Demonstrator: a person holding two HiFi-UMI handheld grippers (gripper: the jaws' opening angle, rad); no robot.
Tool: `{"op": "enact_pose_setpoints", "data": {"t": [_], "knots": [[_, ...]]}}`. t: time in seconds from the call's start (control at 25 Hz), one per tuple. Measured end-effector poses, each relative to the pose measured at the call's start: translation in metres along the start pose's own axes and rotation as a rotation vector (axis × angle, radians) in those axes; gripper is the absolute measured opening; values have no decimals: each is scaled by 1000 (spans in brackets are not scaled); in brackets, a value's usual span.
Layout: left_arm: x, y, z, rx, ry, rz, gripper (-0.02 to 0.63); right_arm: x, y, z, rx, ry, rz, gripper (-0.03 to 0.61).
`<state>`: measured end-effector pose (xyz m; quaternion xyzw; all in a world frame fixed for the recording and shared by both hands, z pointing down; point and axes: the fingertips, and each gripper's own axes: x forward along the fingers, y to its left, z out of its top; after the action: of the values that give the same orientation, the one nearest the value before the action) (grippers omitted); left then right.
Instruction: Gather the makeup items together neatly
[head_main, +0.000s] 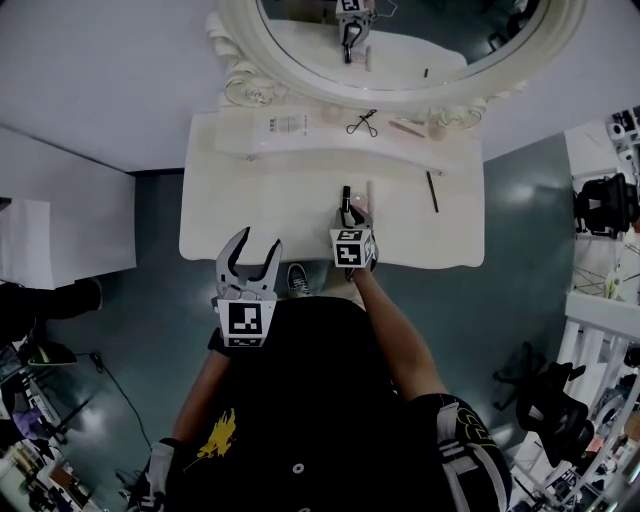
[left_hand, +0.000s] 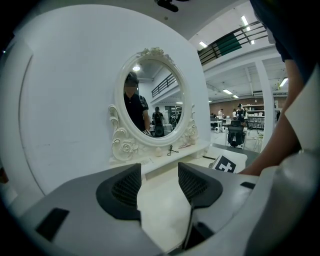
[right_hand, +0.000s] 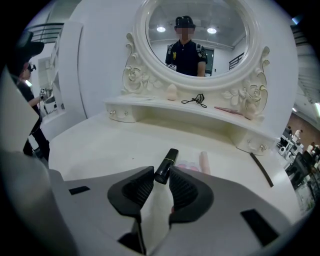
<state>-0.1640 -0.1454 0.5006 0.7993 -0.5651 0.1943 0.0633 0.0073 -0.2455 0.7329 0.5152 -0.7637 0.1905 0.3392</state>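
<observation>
My right gripper is shut on the near end of a black lipstick tube, which slants down toward the white vanity top. Just right of it lie a pale pink tube and a small pink palette. In the head view the right gripper is over the middle front of the table with the black tube sticking out ahead. My left gripper hangs open at the front edge, nothing between its fingers. A black pencil lies to the right.
On the raised shelf under the oval mirror lie an eyelash curler, a beauty sponge, a pink stick and a white tube. The person's body is close against the table's front edge.
</observation>
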Motion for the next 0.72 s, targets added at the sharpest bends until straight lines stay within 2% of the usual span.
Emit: {"op": "enact_pose_setpoints", "data": {"t": [0.32,0.72], "knots": [[0,2,0,-1,-3,-2,241,0,-3,-5,-29,-2,-24,110],[8,-8,2,4,1,-34,241,-13,-15,3,0,-49,-45,107]]}}
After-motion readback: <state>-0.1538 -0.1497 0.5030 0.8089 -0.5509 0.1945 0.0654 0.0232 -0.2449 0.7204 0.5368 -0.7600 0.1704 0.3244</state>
